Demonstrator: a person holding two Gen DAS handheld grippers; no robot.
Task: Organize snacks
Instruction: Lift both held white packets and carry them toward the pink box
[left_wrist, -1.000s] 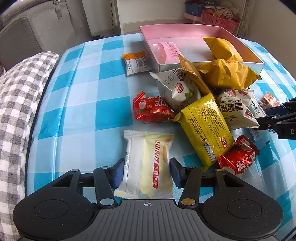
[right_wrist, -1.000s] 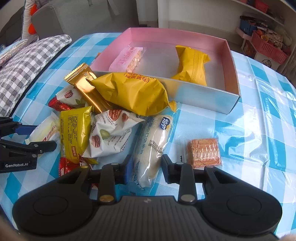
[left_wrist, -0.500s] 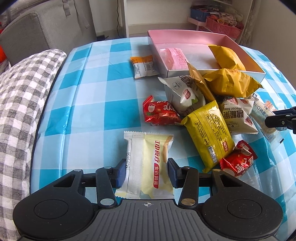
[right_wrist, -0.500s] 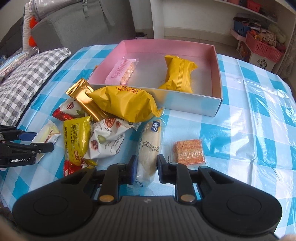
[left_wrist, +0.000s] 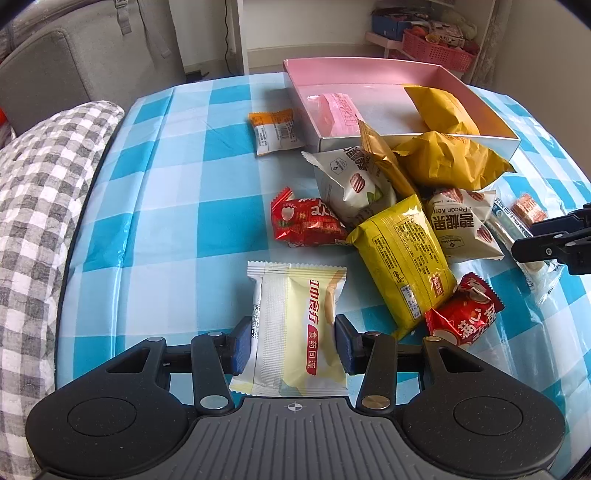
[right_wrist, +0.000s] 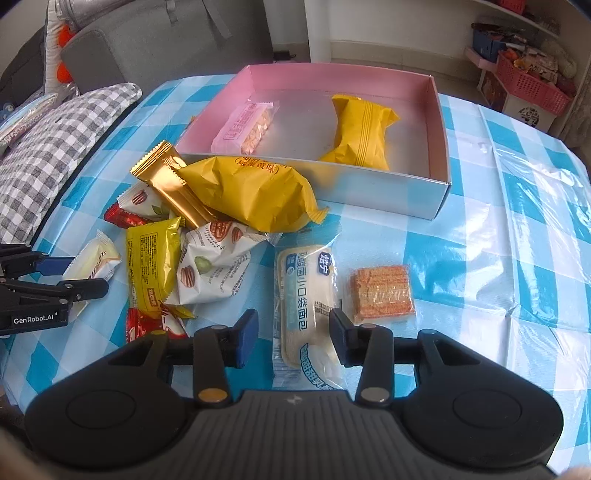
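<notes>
Left claw (left_wrist: 293, 345) clenched on cream cake packet (left_wrist: 295, 328); right claw (right_wrist: 293, 341) released, straddling white bread packet (right_wrist: 308, 314) on table (right_wrist: 517, 258), near pink box (right_wrist: 436, 110).

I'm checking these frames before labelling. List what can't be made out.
- Red snack, right wrist view: mostly hidden under the yellow packet and the right gripper.
- Cream packet, left wrist view: near end hidden by the left gripper.
- Pink basket contents: too small.
</notes>
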